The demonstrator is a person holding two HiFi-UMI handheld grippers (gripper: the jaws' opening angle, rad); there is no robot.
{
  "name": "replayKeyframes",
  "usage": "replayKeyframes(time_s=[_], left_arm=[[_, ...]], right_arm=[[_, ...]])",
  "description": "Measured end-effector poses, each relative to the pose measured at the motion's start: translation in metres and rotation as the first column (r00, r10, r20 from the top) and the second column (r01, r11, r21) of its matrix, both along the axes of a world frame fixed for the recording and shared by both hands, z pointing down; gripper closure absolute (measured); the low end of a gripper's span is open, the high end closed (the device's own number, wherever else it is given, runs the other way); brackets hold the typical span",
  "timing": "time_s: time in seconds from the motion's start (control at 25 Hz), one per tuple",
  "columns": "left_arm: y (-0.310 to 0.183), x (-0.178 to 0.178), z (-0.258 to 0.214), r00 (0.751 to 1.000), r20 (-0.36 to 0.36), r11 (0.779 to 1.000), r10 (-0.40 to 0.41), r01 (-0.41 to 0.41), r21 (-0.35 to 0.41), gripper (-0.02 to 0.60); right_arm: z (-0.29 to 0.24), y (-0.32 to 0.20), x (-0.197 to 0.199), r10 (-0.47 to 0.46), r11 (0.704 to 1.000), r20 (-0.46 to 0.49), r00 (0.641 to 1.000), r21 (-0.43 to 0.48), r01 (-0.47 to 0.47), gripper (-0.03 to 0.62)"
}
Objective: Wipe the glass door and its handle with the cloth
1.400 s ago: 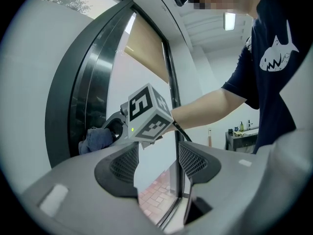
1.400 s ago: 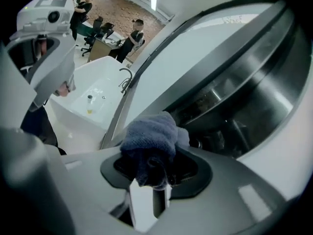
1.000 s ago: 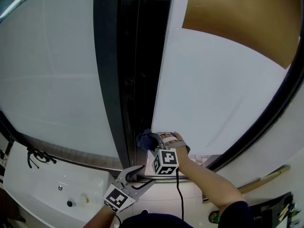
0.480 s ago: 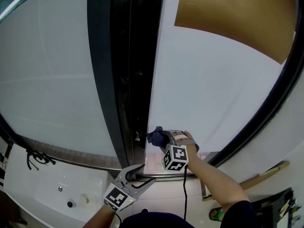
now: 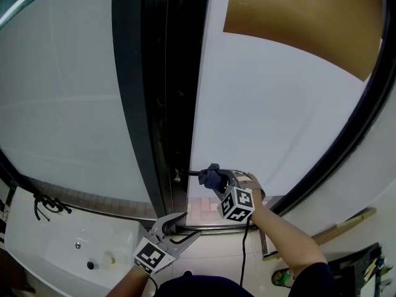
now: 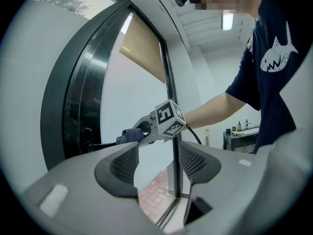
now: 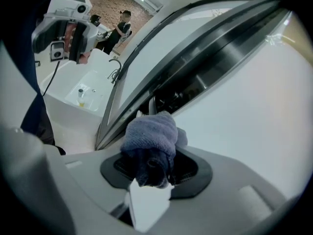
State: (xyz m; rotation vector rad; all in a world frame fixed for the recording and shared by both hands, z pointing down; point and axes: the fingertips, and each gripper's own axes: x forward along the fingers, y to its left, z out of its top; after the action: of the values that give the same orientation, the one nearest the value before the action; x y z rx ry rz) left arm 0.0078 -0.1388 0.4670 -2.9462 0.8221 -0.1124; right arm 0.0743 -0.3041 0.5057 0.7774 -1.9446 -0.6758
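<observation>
- Shifted rightward since a second ago with the right gripper [image 5: 216,181], away from the dark frame [image 5: 164,104] and toward the pane.
- Nearest, low down: left gripper [image 5: 185,226], jaws apart and holding nothing, well below the handle [image 5: 187,173].
- Higher up: right gripper clamped on a bunched blue cloth [image 5: 212,177].
- Cloth held at the free end of the dark handle; cannot tell whether touching.
- Beyond: pale glass door [image 5: 278,122], with a tan panel [image 5: 303,23] across its top.
</observation>
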Motion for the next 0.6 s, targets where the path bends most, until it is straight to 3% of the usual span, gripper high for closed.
replayKeyframes(time_s=[0.16, 0.28, 0.48, 0.6], left_arm=[[0.002, 0.001, -0.003, 1.0, -0.008, 1.0, -0.002, 0.002, -0.002, 0.327], [0.002, 0.0, 0.001, 1.0, -0.001, 1.0, -0.01, 0.01, -0.006, 0.327], [0.002, -0.005, 0.004, 1.0, 0.001, 1.0, -0.027, 0.027, -0.014, 0.327], [0.002, -0.008, 0.006, 0.999, 0.002, 0.999, -0.041, 0.041, -0.021, 0.327]], right_arm=[[-0.012, 0.02, -0.021, -0.058, 0.996, 0.143, 0.988, -0.053, 0.066, 0.431], [-0.003, 0.036, -0.041, -0.07, 0.981, 0.252, 0.965, -0.16, 0.113, 0.431], [0.029, 0.041, -0.065, -0.015, 0.947, 0.363, 0.932, -0.295, 0.13, 0.431], [0.041, 0.027, -0.076, 0.086, 0.922, 0.479, 0.874, -0.37, 0.112, 0.431]])
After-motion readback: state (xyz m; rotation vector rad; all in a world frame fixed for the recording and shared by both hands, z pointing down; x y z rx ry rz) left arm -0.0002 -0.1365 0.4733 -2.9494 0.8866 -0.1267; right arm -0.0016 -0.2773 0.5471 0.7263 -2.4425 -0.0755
